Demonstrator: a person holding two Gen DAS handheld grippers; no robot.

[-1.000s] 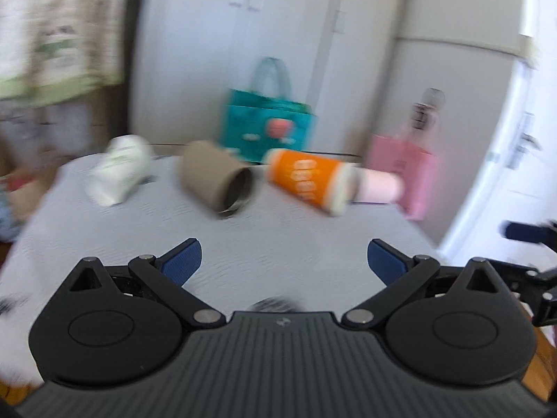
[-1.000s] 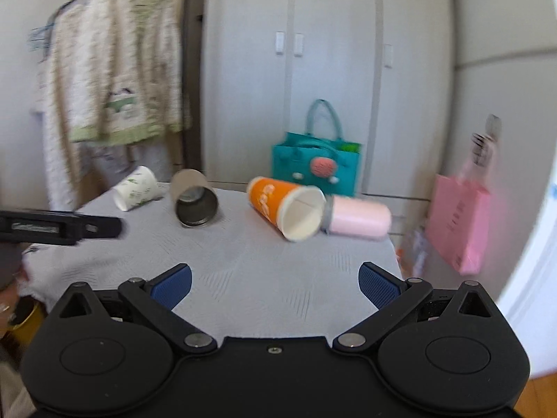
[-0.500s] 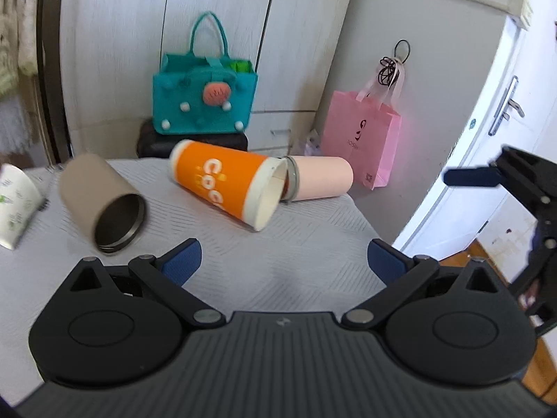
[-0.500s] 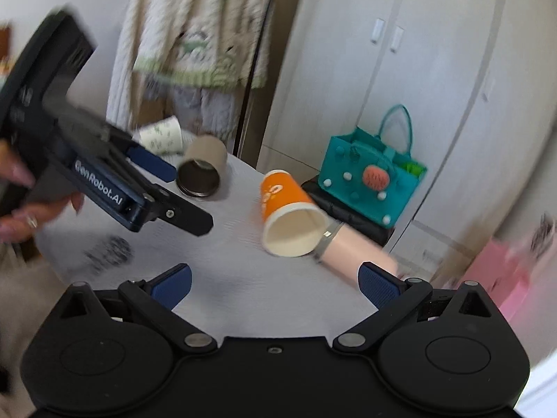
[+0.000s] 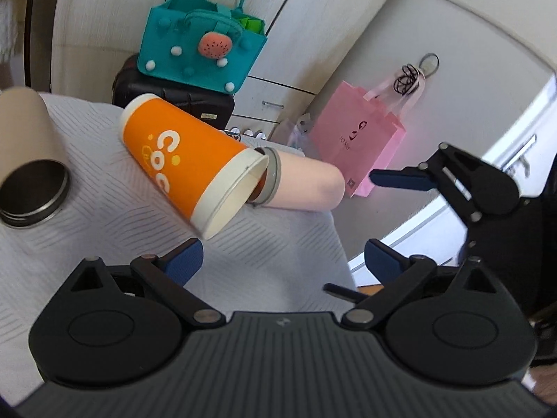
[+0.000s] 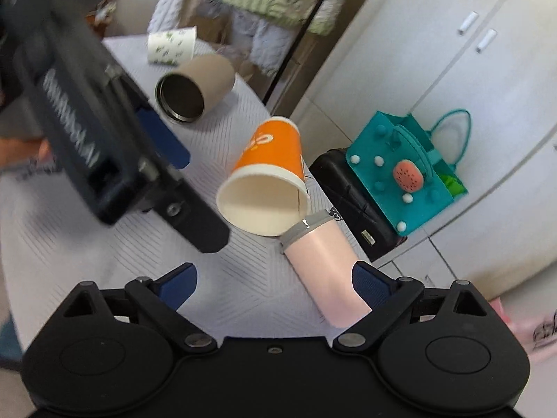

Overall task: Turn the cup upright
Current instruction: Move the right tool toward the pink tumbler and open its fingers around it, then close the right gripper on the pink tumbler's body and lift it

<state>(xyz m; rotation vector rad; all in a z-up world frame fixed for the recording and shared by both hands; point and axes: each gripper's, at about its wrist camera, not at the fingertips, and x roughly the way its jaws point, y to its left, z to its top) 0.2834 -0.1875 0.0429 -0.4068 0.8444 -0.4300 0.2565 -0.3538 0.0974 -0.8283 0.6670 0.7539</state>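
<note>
Lying on its side on the white-clothed tabletop, the orange paper cup showed in the left wrist view with its open rim turned toward the left gripper, whose jaws stood wide apart and empty just short of it; a pink tumbler lay with its grey rim against the cup's mouth, a brown tumbler lay toppled at far left, and the right gripper hung spread and empty off the tabletop's right edge. Listed from the right wrist view: the same orange paper cup, the pink tumbler nearest the camera, the brown tumbler, and a white printed cup beyond, all toppled. Step judged: approach, nothing yet grasped. Next move likely called for closing one gripper across a cup's wall, then rotating it onto its base.
</note>
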